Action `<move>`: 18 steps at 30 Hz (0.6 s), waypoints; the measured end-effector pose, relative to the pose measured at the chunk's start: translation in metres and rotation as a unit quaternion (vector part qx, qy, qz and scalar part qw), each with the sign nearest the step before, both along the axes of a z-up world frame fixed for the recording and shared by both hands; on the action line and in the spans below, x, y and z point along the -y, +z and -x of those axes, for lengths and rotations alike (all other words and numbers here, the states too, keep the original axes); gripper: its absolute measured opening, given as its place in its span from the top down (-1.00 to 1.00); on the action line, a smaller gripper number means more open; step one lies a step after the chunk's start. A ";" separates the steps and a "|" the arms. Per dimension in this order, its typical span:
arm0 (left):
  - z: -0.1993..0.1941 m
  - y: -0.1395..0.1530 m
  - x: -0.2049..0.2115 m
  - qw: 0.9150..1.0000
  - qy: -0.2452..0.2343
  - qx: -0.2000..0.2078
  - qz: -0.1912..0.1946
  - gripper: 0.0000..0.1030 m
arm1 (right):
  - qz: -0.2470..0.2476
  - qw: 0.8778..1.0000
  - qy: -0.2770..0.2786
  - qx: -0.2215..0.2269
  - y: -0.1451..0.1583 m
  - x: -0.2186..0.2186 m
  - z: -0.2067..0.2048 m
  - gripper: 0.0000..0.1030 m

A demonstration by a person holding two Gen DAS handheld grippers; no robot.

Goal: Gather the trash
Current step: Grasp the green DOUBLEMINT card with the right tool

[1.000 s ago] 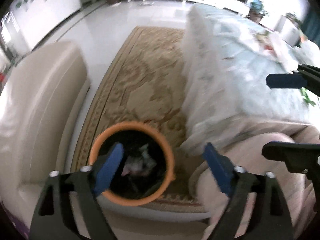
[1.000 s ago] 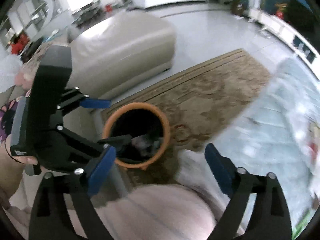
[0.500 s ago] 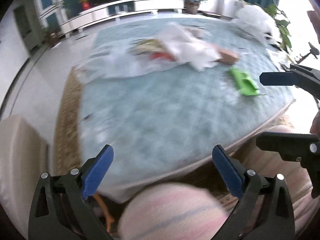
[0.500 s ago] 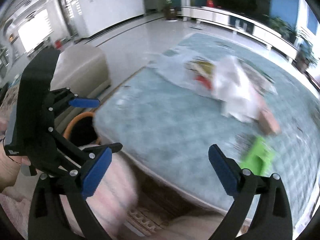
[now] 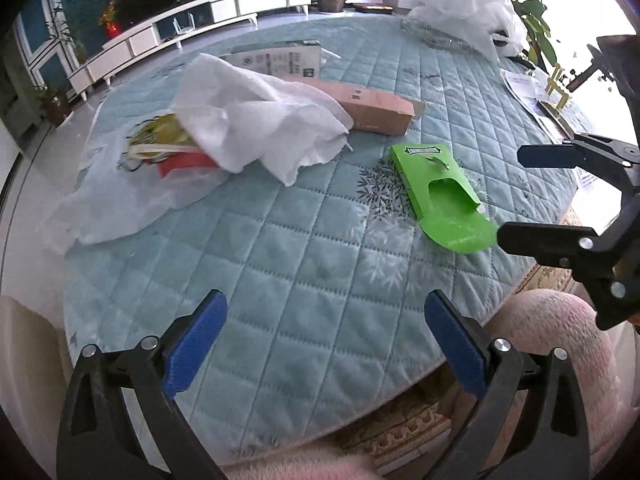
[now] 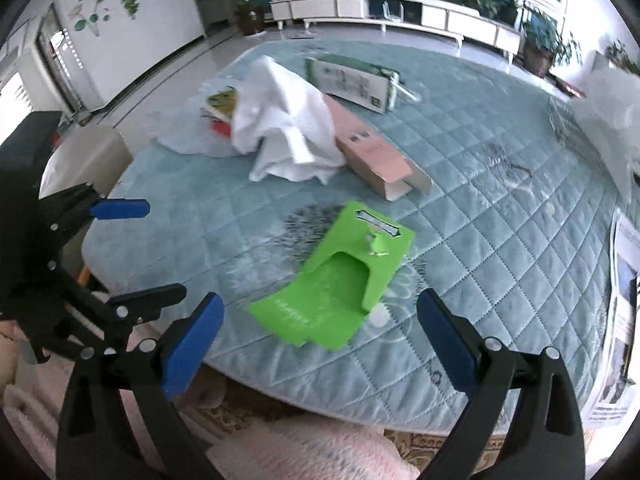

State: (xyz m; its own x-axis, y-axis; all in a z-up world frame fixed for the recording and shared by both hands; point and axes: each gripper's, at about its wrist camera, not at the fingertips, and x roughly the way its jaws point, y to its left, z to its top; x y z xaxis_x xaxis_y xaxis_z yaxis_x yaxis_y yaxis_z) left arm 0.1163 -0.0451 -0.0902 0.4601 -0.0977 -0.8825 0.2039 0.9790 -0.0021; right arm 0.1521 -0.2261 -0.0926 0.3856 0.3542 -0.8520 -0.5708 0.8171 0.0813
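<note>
A flattened green carton [image 5: 442,196] lies on the quilted teal table [image 5: 304,280] near its front edge; it also shows in the right wrist view [image 6: 340,284]. Behind it lie a crumpled white paper towel [image 5: 256,124], a pink-brown box [image 5: 372,106], a green-and-white box [image 5: 280,58] and a yellow-red wrapper [image 5: 164,142] on a thin plastic bag. My left gripper [image 5: 326,340] is open and empty over the table's front edge. My right gripper [image 6: 320,340] is open and empty just in front of the green carton; it also shows in the left wrist view [image 5: 540,196].
A white plastic bag [image 5: 468,8] sits at the table's far right, with papers [image 6: 618,320] along the right edge. A beige sofa [image 6: 84,156] stands to the left. A patterned rug [image 5: 400,432] lies under the table. Pink-clad knees [image 6: 312,452] are in front.
Both grippers swung up from the orange bin on the floor to the table top, then moved closer to the trash. The bin has left the left wrist view. Both grippers stayed open.
</note>
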 end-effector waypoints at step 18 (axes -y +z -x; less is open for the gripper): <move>-0.049 -0.037 0.051 0.997 -0.069 -0.014 0.005 -0.88 | 0.055 0.997 -0.034 -0.031 -0.050 0.007 -0.048 -0.10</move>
